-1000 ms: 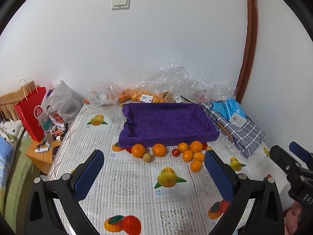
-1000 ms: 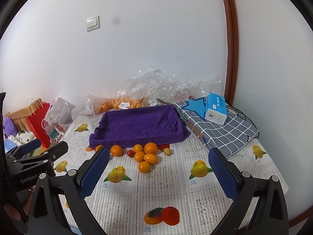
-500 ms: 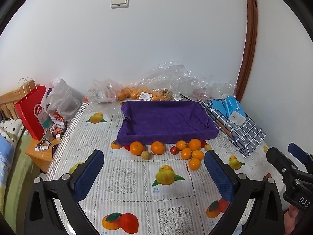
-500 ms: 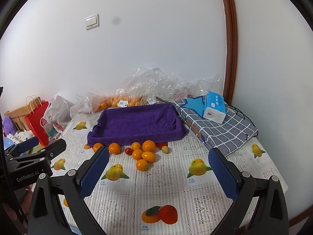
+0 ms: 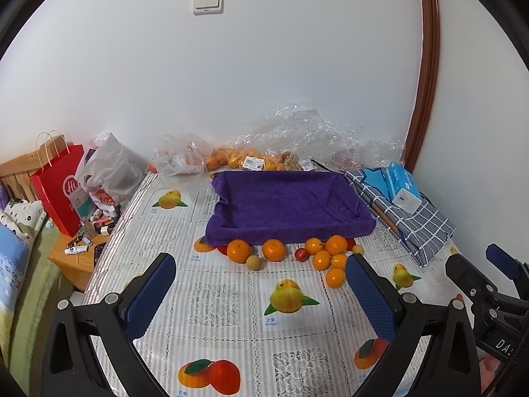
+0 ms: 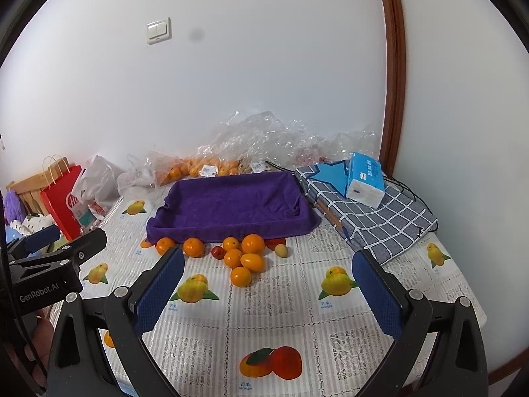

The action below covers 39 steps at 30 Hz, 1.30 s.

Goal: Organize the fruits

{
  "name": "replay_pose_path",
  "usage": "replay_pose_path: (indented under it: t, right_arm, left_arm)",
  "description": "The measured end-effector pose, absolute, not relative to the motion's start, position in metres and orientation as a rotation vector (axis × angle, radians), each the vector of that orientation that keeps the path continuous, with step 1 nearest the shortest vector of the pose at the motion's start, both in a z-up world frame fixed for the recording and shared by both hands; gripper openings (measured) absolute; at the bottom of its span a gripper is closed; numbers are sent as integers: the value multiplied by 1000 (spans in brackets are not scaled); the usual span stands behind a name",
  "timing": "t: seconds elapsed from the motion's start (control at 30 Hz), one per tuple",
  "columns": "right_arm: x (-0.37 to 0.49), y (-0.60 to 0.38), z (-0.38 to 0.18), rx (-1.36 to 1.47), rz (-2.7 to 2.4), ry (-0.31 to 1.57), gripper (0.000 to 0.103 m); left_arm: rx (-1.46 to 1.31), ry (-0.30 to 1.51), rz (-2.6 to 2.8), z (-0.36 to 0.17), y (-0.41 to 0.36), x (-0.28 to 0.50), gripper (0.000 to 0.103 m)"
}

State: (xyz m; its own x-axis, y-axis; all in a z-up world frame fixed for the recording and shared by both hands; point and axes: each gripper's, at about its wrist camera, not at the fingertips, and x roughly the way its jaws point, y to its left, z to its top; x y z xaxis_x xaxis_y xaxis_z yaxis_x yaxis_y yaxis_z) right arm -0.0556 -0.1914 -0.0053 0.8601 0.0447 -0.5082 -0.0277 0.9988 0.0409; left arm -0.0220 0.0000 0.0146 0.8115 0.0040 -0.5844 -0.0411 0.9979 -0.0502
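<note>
Loose oranges (image 5: 330, 258) sit in cluster on table, touching front edge of empty purple cloth-lined tray (image 5: 287, 205). Left gripper (image 5: 261, 287) wide open, holds nothing; right gripper (image 6: 267, 284) likewise. Cluster lies ahead of both tools, right of left gripper's centreline, just left of right's. Right hand judged slightly nearer.

Left gripper (image 5: 259, 292) and right gripper (image 6: 267, 292) are held side by side, jaws spread wide, nothing gripped.
</note>
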Motion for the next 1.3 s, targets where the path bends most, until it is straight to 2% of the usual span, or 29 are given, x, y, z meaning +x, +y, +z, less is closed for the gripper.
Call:
replay_pose_path:
  t: [0.43,0.97,1.17,1.3]
  right_arm:
    - [-53,-191,-10,35,38,521,100]
    - [-8,-189,-51,29,56,582,100]
    - [18,-192,-79,35,70,658,97]
    - [35,-193,-103,45,81,725,83]
  left_arm:
    - [-77,632,-1,12,6,-17,103]
    - [-93,648,-12,-16,19,20,103]
    - [-94,635,-6,-36,30,36,100]
    - [-115,681,-20,-54,41,50,99]
